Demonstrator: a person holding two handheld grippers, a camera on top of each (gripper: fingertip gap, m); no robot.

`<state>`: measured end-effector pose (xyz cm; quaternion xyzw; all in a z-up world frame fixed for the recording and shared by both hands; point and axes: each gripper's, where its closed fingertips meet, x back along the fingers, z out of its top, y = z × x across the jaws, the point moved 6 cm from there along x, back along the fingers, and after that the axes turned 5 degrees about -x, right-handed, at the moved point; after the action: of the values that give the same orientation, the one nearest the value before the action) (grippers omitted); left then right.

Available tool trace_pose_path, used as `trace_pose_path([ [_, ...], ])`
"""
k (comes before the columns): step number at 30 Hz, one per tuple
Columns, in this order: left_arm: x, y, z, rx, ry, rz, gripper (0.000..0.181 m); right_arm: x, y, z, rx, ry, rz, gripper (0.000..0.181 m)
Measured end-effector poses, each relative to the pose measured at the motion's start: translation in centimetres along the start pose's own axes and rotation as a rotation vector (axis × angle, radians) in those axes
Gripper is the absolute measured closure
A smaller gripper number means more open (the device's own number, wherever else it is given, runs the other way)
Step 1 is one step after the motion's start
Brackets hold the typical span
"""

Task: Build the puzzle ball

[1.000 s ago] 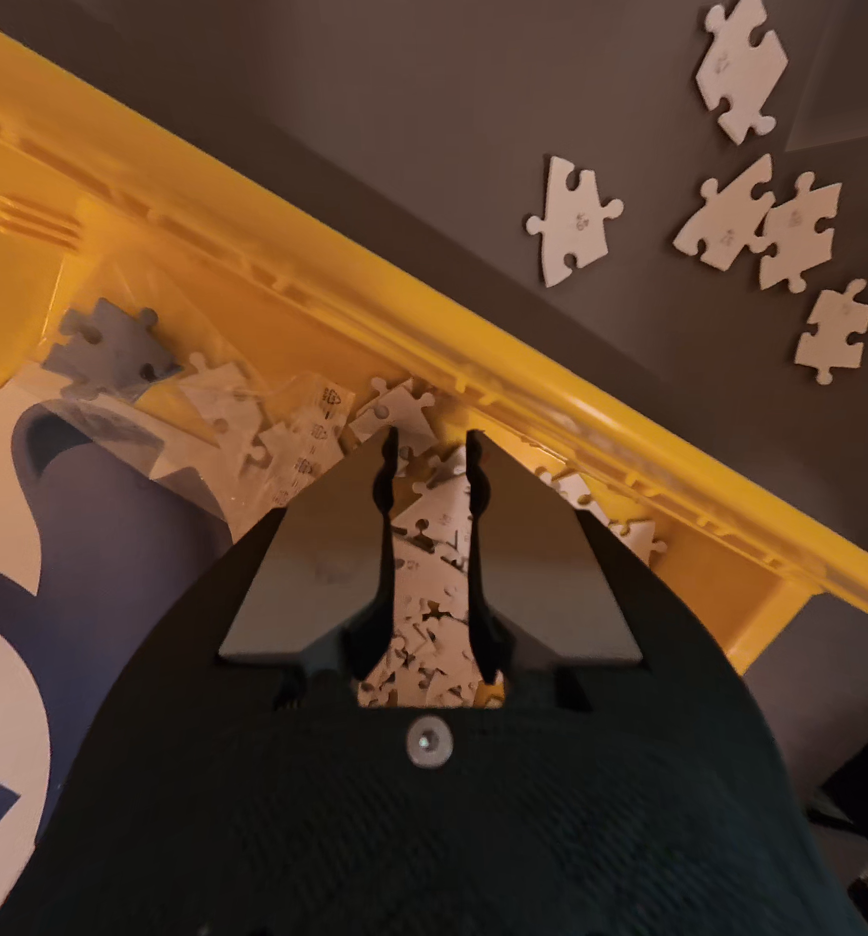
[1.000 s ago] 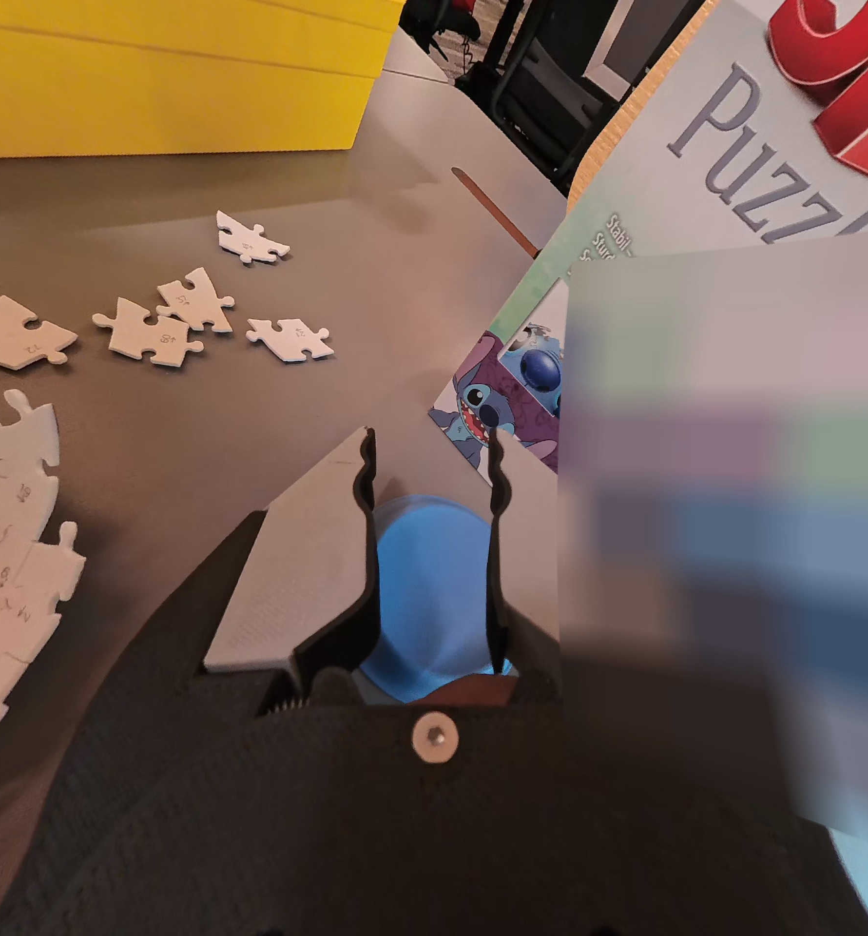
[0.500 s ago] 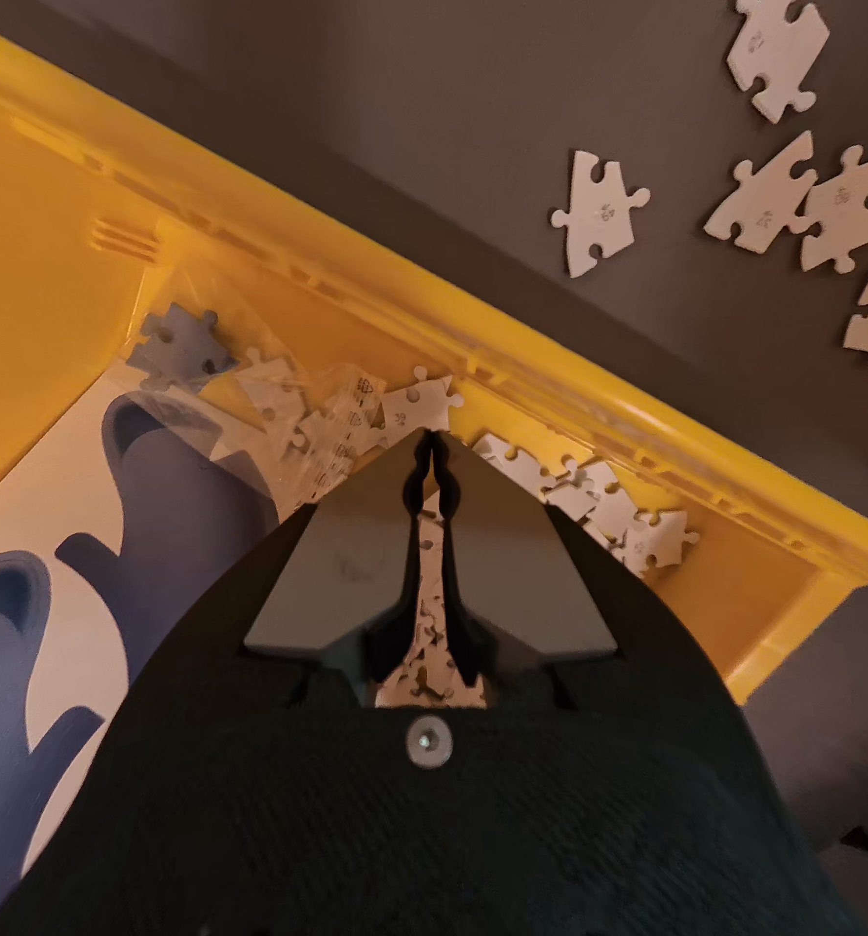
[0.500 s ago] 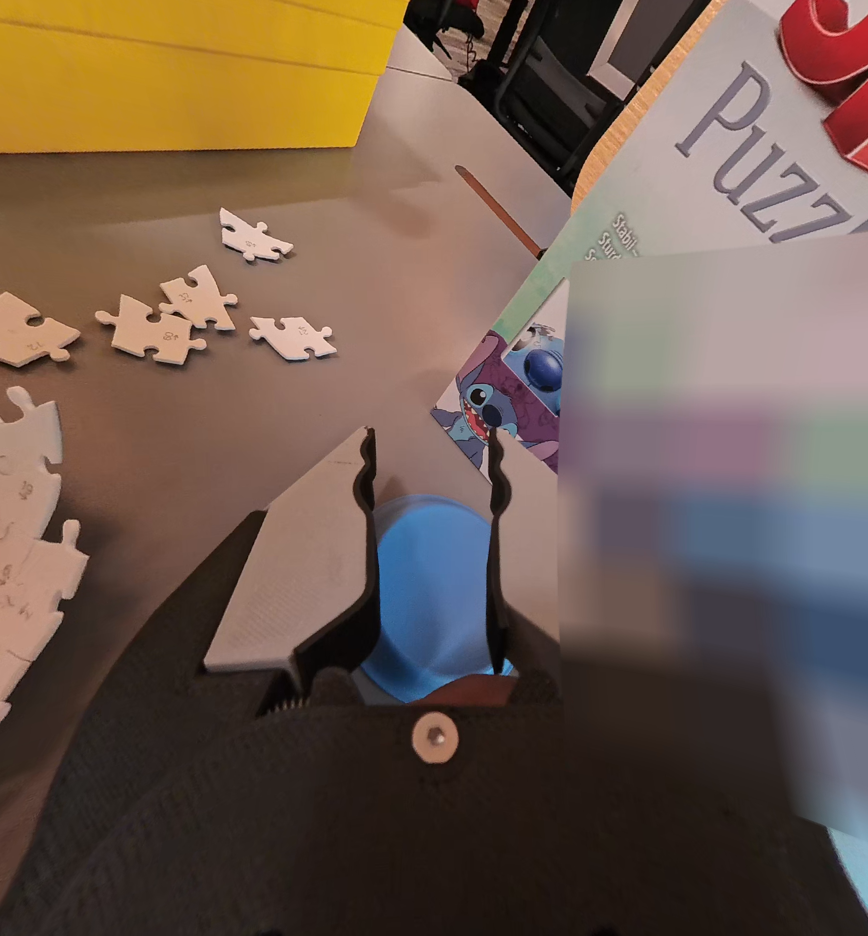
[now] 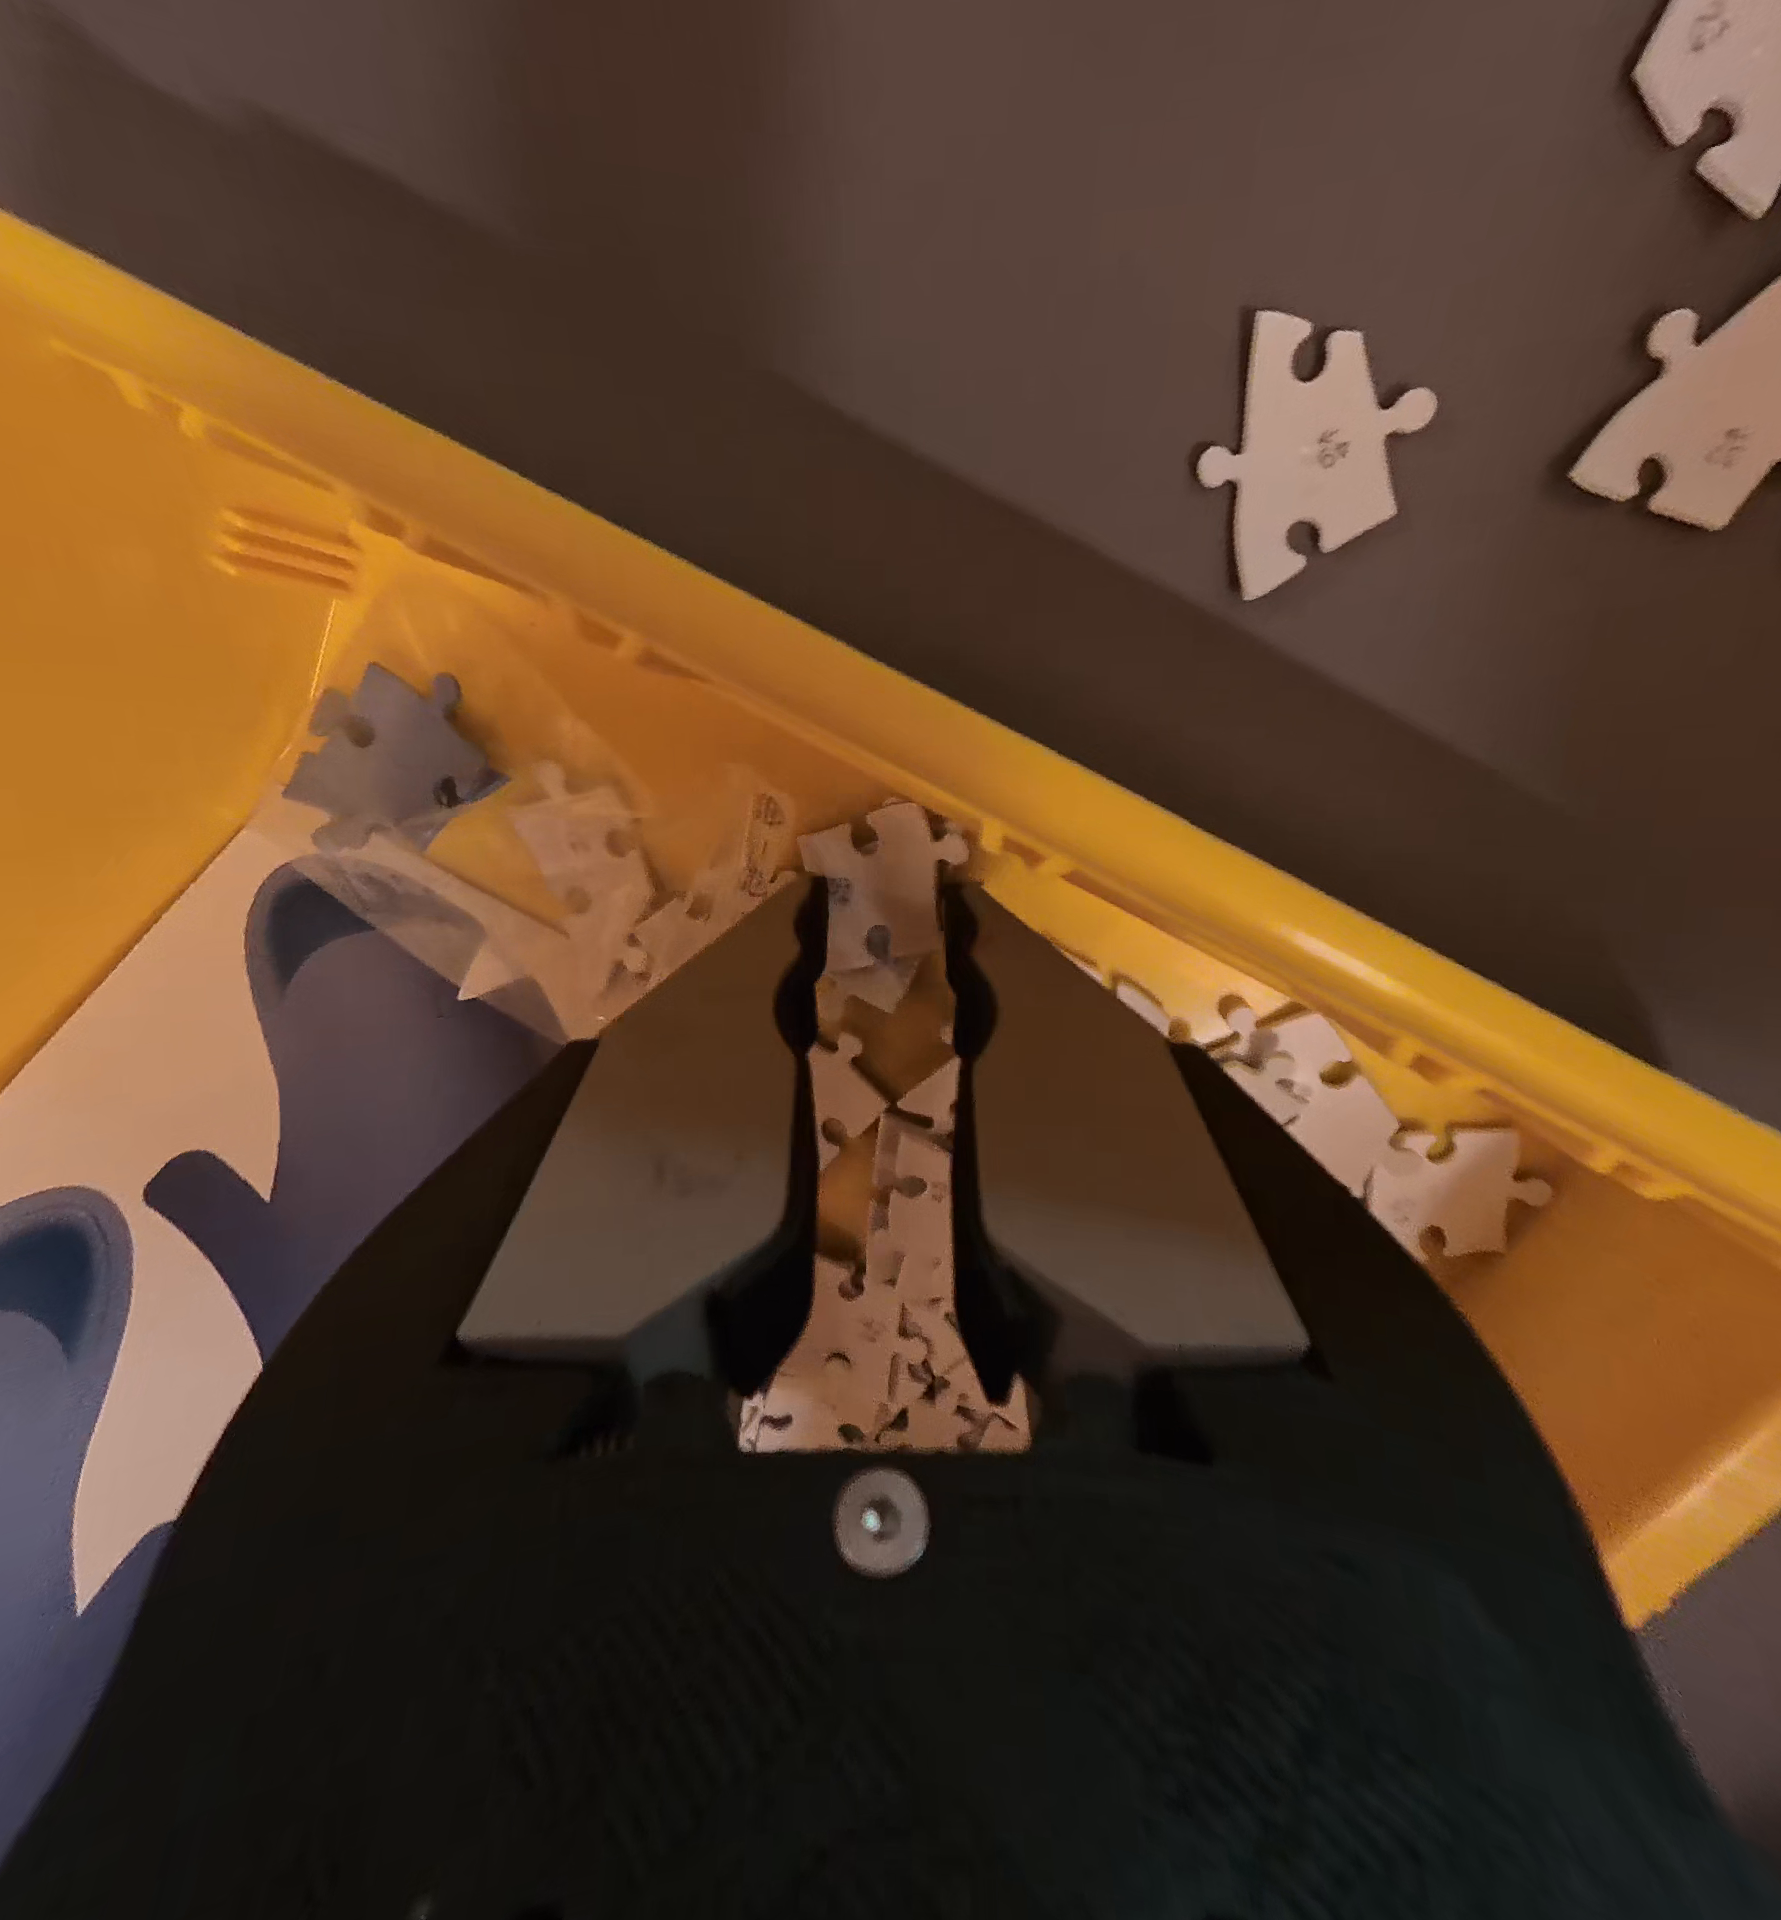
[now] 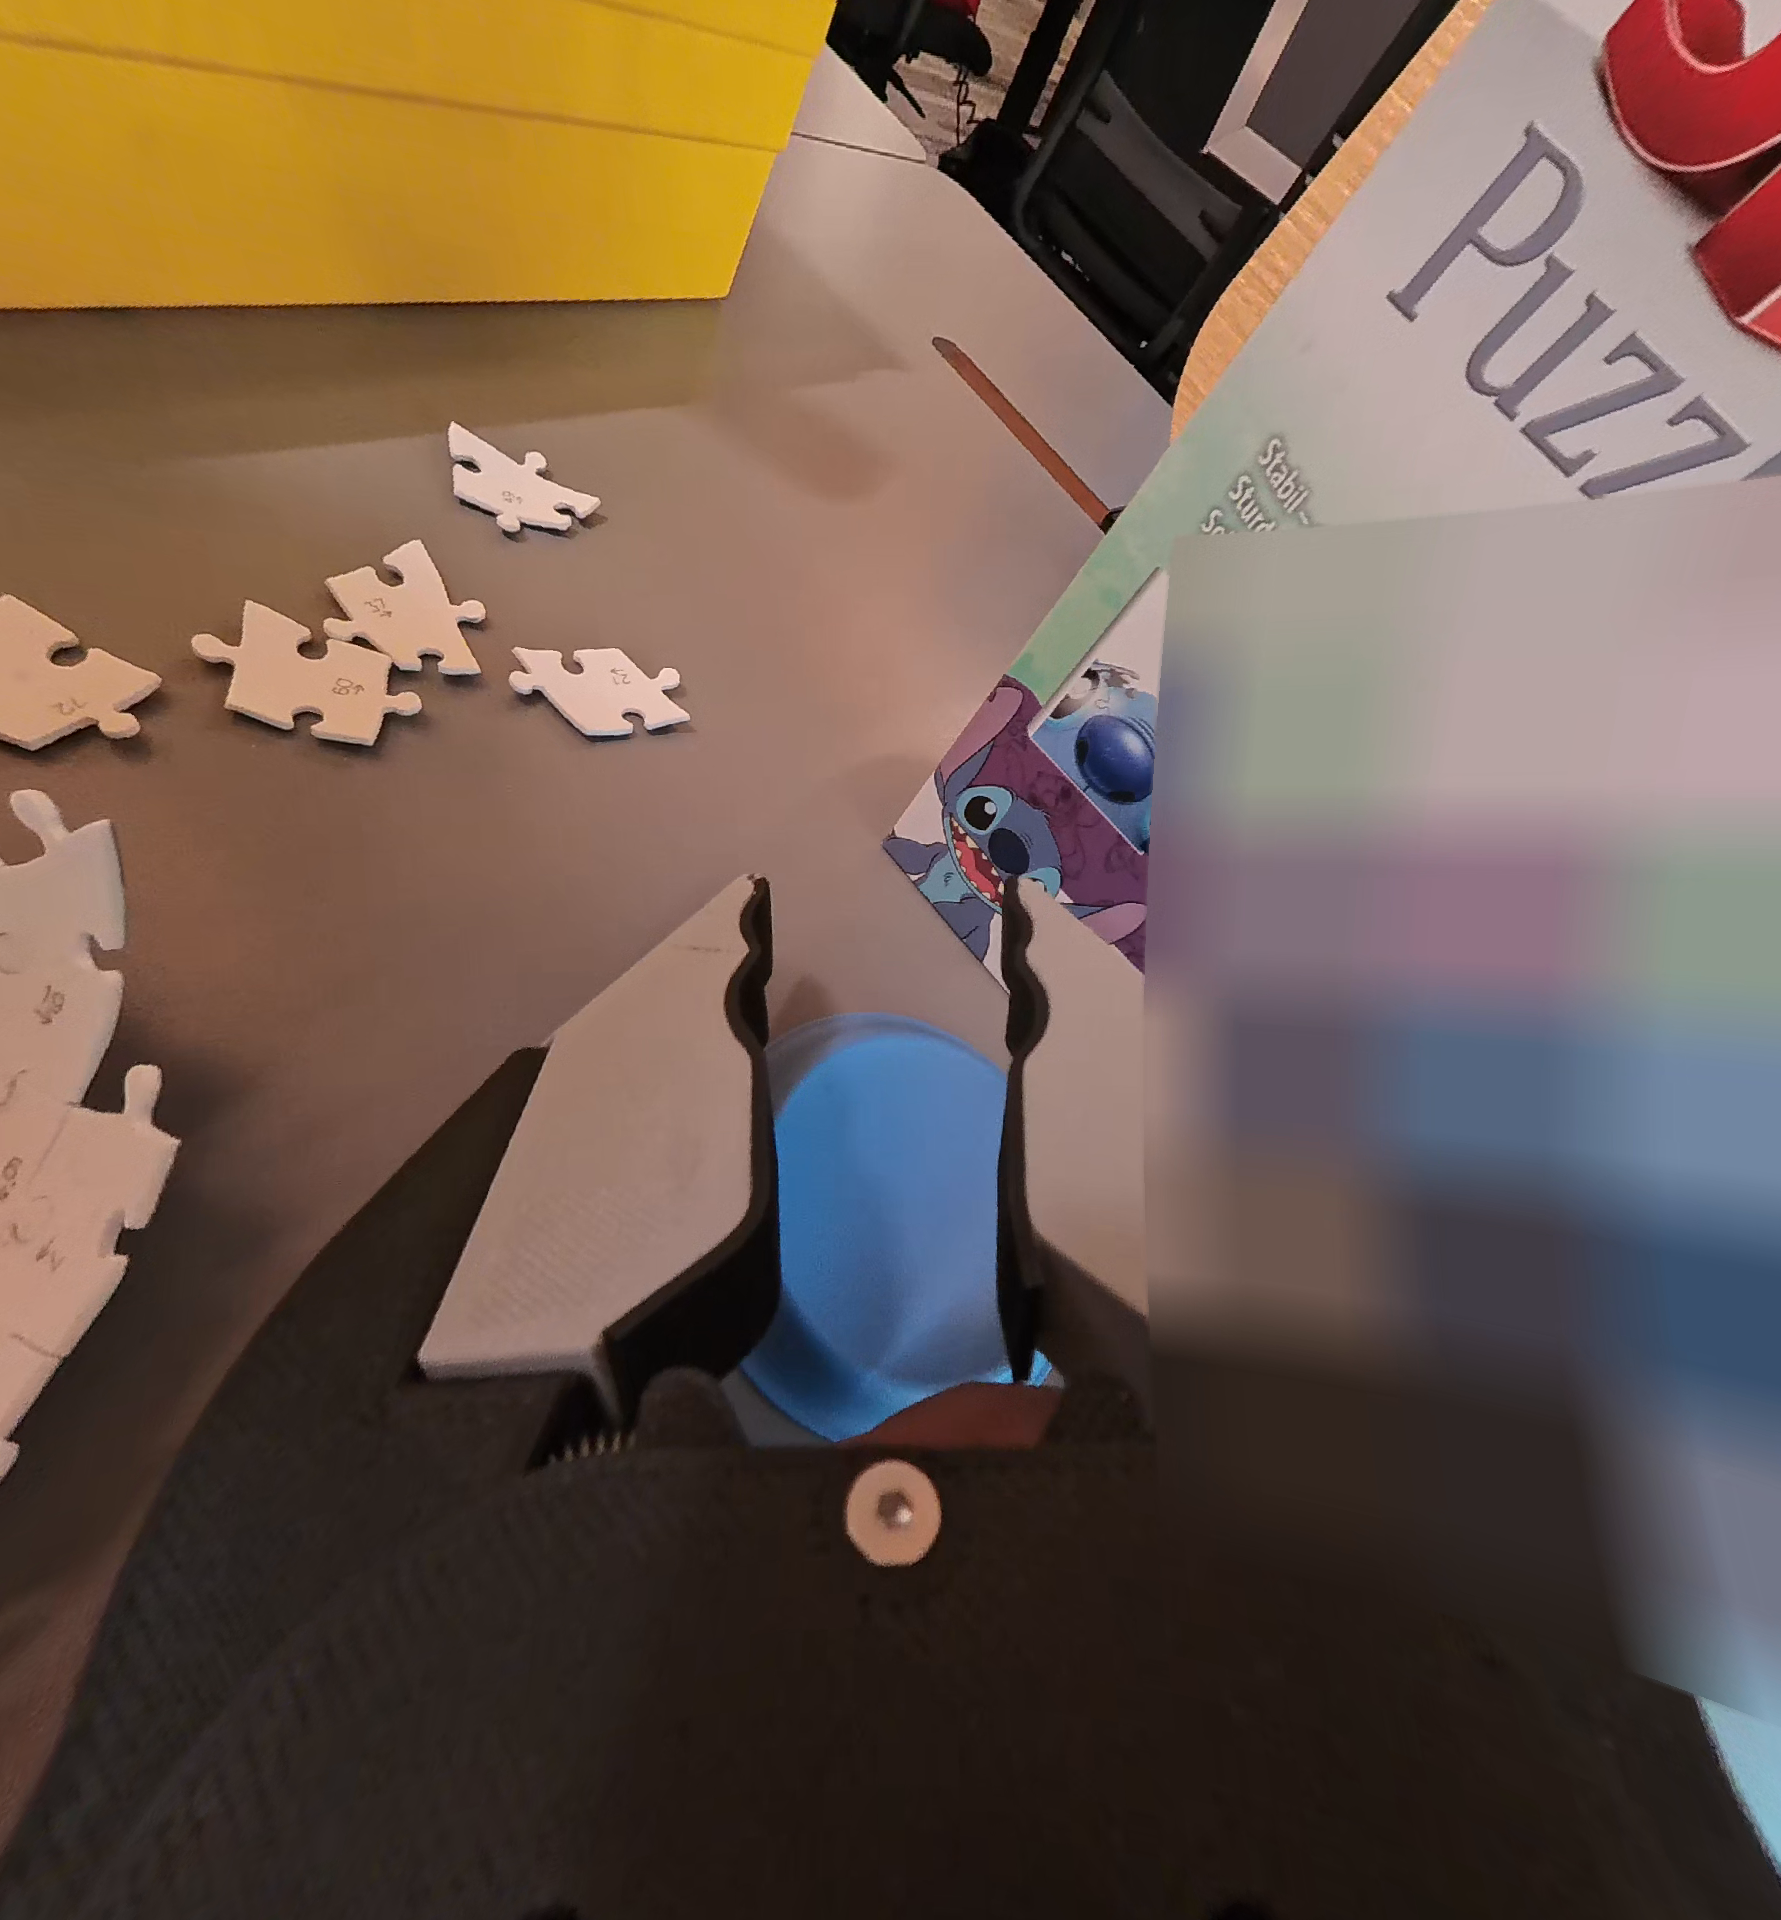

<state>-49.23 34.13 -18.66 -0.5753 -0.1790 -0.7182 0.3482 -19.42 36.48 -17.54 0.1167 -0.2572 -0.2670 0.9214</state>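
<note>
Grey-brown matte counter point(image 6: 429, 935): carries everything listed.

Yellow plastic crate point(image 5: 1125, 821): runs diagonally across the left wrist view; holds a heap of loose white pieces and a clear bag.

Printed cardboard puzzle box point(image 6: 1468, 343): right side of the right wrist view.

Partly joined white curved puzzle section point(image 6: 24, 1122): left edge, right wrist view; the ball is far from complete.

Blue rounded plastic object point(image 6: 886, 1195): lower centre, between the right tool's point(image 6: 886, 914) parted fingers, apparently ungripped.

Loose white pieces point(image 6: 346, 665): scattered on the counter, upper left.

Single white jigsaw piece point(image 5: 870, 883): centre of the left wrist view, clamped by the left tool point(image 5: 875, 914).

Step, as judged: fetching a piece. Next: lift it clear of the crate rim and carry it to the section.
</note>
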Motion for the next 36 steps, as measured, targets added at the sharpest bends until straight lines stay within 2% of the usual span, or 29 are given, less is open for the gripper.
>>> trace_pose_path([
  [6, 1.3, -0.2, 0.1, -0.005, 0.03, -0.006, 0.178, 0.1, 0.0, 0.0, 0.001, 0.002, -0.001, 0.14],
  [16, 2.5, 0.8, 0.1, -0.027, 0.034, -0.046, 0.181, 0.0, -0.1, 0.0, 0.004, -0.004, 0.002, 0.141],
  [20, 4.2, 2.1, 0.2, -0.065, 0.069, -0.101, 0.18, 0.0, -0.1, 0.0, 0.005, -0.004, 0.005, 0.14],
  [22, 4.9, 2.0, 0.1, -0.069, 0.078, -0.082, 0.167, -0.1, -0.2, -0.1, 0.007, -0.006, 0.007, 0.14],
  [24, 5.8, 1.7, -0.1, -0.044, 0.1, -0.076, 0.161, -0.1, -0.2, -0.1, 0.008, -0.006, 0.008, 0.14],
  [28, 6.9, 0.2, -1.2, 0.016, 0.099, -0.043, 0.148, -0.1, -0.3, -0.1, 0.009, -0.009, 0.012, 0.14],
  [33, 8.7, -1.8, -3.4, 0.088, 0.088, -0.009, 0.151, 0.1, -0.4, 0.1, 0.009, 0.002, 0.008, 0.141],
  [36, 9.1, -2.5, -5.8, 0.118, 0.014, -0.007, 0.157, 0.2, -0.3, 0.2, 0.003, 0.005, 0.001, 0.14],
])
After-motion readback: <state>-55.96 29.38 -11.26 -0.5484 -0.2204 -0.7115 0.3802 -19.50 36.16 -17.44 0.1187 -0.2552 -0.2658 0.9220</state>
